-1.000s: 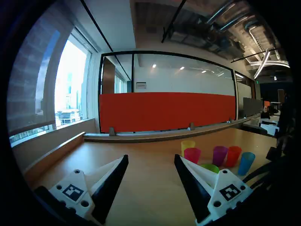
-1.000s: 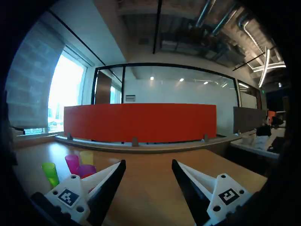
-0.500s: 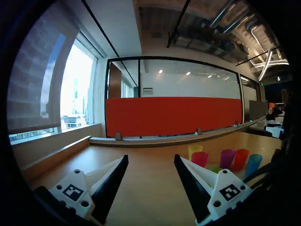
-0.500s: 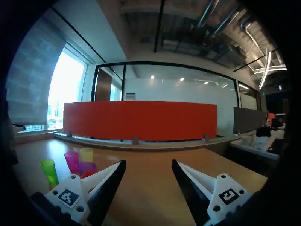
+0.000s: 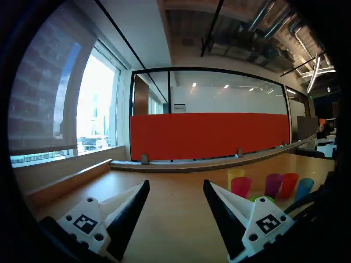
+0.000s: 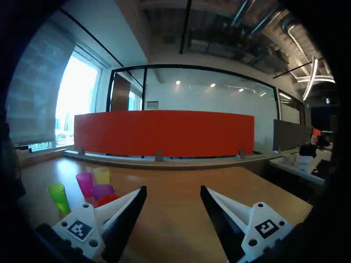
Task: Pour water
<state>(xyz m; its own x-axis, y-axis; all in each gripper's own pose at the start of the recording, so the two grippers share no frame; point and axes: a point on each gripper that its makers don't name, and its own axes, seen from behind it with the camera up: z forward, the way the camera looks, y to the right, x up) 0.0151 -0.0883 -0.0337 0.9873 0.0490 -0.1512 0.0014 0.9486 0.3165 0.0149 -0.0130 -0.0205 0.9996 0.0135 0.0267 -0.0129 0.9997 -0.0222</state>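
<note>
Big wooden table (image 5: 175,206) in front of me with loads of bare wood straight ahead, so plenty of room to move forward. At the far side it ends in a low raised ledge (image 6: 153,163) under a long orange panel (image 5: 210,136). A bright window (image 5: 94,109) runs along my left, with another wooden ledge (image 5: 66,182) bordering the table on that side. In the right gripper view the table drops off at its right edge (image 6: 281,193), with other desks beyond it.

My left tongs (image 5: 175,183) are spread wide with nothing between the fingers, just bare table in the gap. My right tongs (image 6: 173,188) are the same: wide apart and holding nothing. Both are held low and roughly level, pointing across the table at the panel. I can't tell if their undersides touch the wood.

The yellow cup (image 5: 235,174), pink cup (image 5: 241,186), purple cup (image 5: 273,184), red cup (image 5: 289,184), blue cup (image 5: 304,187) and green cup (image 5: 256,198) stand upright, bunched together on the table. They're ahead and to the right of my left tongs, partly behind the right finger. From the right tongs, the bunch sits to the left, with the green cup (image 6: 58,196) a bit apart from the rest. Can't tell if any of them has water in it.
</note>
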